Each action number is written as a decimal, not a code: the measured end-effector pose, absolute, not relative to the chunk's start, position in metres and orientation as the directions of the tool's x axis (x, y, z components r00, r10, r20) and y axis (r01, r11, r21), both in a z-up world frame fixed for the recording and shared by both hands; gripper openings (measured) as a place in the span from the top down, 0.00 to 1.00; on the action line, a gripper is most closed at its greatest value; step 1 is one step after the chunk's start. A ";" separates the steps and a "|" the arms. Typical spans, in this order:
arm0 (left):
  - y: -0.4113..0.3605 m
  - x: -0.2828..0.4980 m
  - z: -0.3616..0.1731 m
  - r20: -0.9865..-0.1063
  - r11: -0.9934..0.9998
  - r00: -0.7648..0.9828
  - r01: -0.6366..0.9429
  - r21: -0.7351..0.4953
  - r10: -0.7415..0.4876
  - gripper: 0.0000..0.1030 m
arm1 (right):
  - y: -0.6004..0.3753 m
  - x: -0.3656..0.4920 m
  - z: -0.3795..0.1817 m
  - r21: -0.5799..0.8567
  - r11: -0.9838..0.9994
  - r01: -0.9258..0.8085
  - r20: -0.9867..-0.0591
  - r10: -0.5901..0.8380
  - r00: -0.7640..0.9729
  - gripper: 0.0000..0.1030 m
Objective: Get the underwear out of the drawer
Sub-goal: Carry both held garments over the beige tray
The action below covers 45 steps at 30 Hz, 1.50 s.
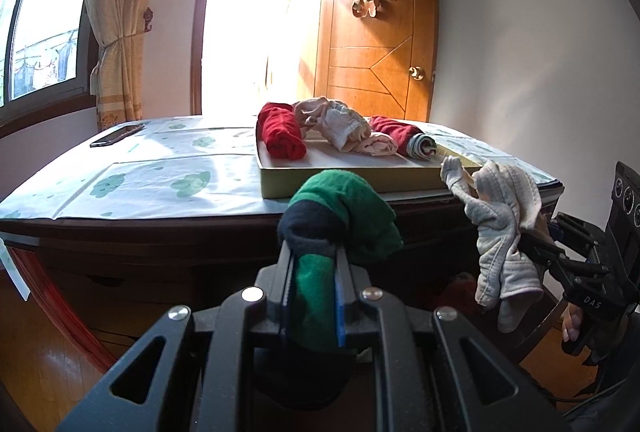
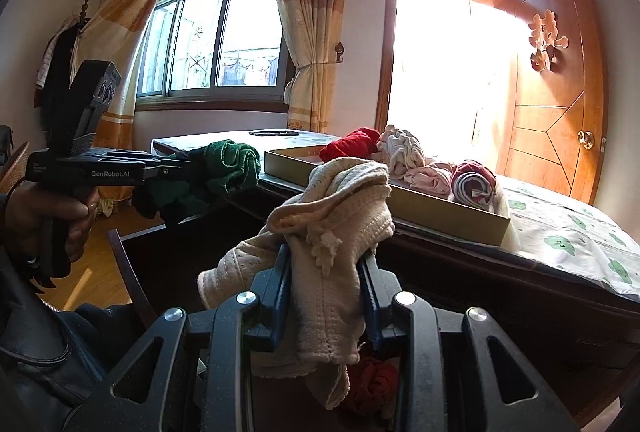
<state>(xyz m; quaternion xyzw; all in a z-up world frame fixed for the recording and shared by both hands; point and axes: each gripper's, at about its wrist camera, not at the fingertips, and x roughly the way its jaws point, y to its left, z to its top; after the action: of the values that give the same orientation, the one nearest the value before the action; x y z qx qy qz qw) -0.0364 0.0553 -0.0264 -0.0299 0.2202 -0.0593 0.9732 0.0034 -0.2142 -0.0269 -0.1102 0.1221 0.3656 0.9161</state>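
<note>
My left gripper [image 1: 314,252] is shut on a rolled green and navy underwear [image 1: 344,216], held in front of the table's near edge; the same green underwear [image 2: 224,167] shows at the left of the right wrist view. My right gripper [image 2: 324,264] is shut on a cream underwear [image 2: 336,216], which hangs limp; from the left wrist view the cream underwear [image 1: 500,232] dangles at the right. A shallow tray [image 1: 344,179] on the table holds a red roll [image 1: 280,131], pale pieces [image 1: 344,123] and a red striped roll [image 1: 416,141]. Red cloth [image 2: 374,380] lies low beneath the right gripper.
The table [image 1: 160,183] has a white cover with green prints, and a dark phone [image 1: 116,135] lies at its far left. A wooden door [image 1: 380,31] stands open behind. A person's hand [image 2: 68,216] grips the left handle. A dark chair frame [image 2: 128,272] stands below.
</note>
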 end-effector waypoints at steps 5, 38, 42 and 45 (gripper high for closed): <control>0.055 -0.040 -0.021 -0.401 0.992 0.908 0.102 -0.073 -0.123 0.87 | -0.216 -0.004 -0.021 -0.132 0.715 -0.686 -0.264 0.642 0.720 0.68; 0.040 0.040 0.056 -0.393 0.972 0.889 0.229 -0.062 -0.234 0.87 | -0.217 0.049 0.050 -0.131 0.726 -0.675 -0.217 0.644 0.734 0.68; 0.037 0.055 0.064 -0.401 0.970 0.884 0.234 -0.067 -0.242 0.87 | -0.216 0.058 0.053 -0.131 0.733 -0.667 -0.227 0.633 0.740 0.68; 0.034 0.070 0.072 -0.407 0.968 0.879 0.243 -0.065 -0.248 0.87 | -0.216 0.068 0.056 -0.129 0.737 -0.663 -0.237 0.626 0.743 0.68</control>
<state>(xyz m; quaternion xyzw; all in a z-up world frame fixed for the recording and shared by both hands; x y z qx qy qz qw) 0.0699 0.0337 0.0716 -0.0059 0.2107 -0.1265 0.9693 0.0676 -0.2163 0.0557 -0.1031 0.0891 0.3473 0.9278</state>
